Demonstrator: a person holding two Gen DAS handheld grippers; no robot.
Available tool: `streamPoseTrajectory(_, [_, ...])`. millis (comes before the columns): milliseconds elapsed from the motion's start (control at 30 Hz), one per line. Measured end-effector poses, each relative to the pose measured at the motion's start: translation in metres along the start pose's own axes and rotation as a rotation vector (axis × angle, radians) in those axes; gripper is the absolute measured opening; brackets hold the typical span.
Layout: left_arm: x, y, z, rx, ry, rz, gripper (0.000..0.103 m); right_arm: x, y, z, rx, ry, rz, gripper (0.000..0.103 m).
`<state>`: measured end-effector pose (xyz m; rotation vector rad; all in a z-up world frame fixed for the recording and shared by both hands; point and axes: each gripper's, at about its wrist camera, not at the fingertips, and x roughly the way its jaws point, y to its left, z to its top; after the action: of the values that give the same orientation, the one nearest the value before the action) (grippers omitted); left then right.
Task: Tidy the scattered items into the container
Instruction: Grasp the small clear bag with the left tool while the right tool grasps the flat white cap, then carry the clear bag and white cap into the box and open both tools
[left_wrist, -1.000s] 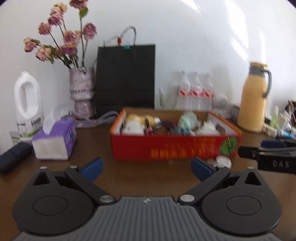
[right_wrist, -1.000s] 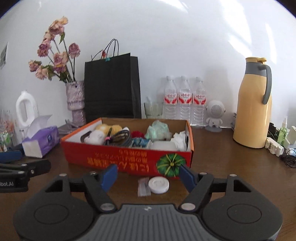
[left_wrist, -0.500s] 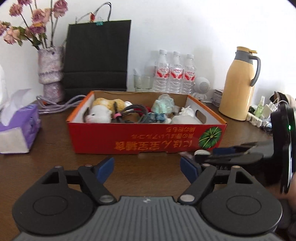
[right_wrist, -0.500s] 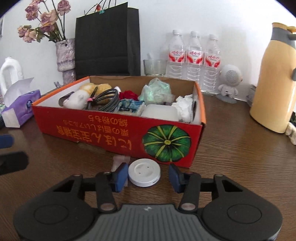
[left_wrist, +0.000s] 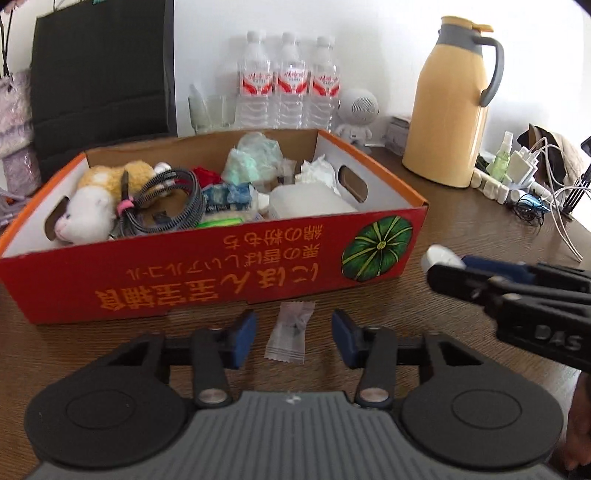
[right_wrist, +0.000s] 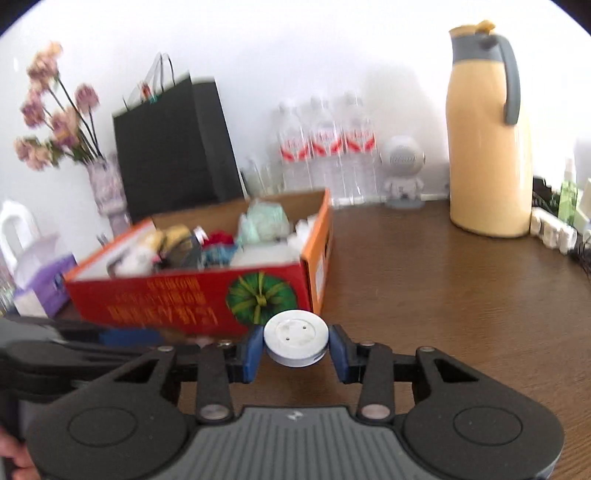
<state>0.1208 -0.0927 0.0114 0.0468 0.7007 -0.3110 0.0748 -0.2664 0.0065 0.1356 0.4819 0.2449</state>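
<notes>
A red cardboard box (left_wrist: 207, 280) full of odds and ends stands on the brown table. Just in front of it lies a small clear packet (left_wrist: 291, 332). My left gripper (left_wrist: 293, 339) straddles the packet with its jaws closing, and the blue pads stand clear of it on both sides. My right gripper (right_wrist: 295, 350) is closing, and its pads press on a round white disc (right_wrist: 295, 338), which it holds off the table by the box's right corner (right_wrist: 306, 280). The left wrist view shows that disc (left_wrist: 437, 256) at the right gripper's fingertips (left_wrist: 480, 277).
A yellow thermos jug (left_wrist: 450, 110), three water bottles (left_wrist: 288, 85), a glass, a small white speaker figure (left_wrist: 358, 114) and a black paper bag (left_wrist: 99, 74) line the wall. Chargers and cables (left_wrist: 524, 177) lie at the right. A tissue box (right_wrist: 40, 280) and a flower vase stand at the left.
The left gripper has moved right and down to the packet and its jaws have narrowed. The right gripper has closed on the white disc and raised it off the table.
</notes>
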Motion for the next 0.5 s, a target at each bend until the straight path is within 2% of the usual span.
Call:
streamPoseTrajectory(100, [0.004, 0.003, -0.001, -0.018, 0.015, 0.000, 0.021, -0.003, 0.005, 0.001, -0.028, -0.037, 0.017, 0.038])
streamPoseTrajectory(200, [-0.001, 0.004, -0.003, -0.018, 0.005, -0.005, 0.020, -0.002, 0.010, 0.001, -0.054, -0.029, 0.042, 0.038])
streamPoseTrajectory(333, [-0.023, 0.009, -0.005, -0.058, -0.031, -0.012, 0.019, -0.004, 0.014, 0.002, -0.064, -0.020, 0.028, 0.038])
streamPoseTrajectory(400, [-0.042, 0.014, -0.006, -0.074, -0.076, 0.011, 0.019, -0.010, 0.019, 0.003, -0.065, -0.013, 0.021, 0.038])
streamPoseTrajectory(500, [-0.075, 0.018, -0.011, -0.070, -0.159, 0.092, 0.019, -0.024, 0.032, 0.001, -0.061, -0.010, 0.017, 0.038])
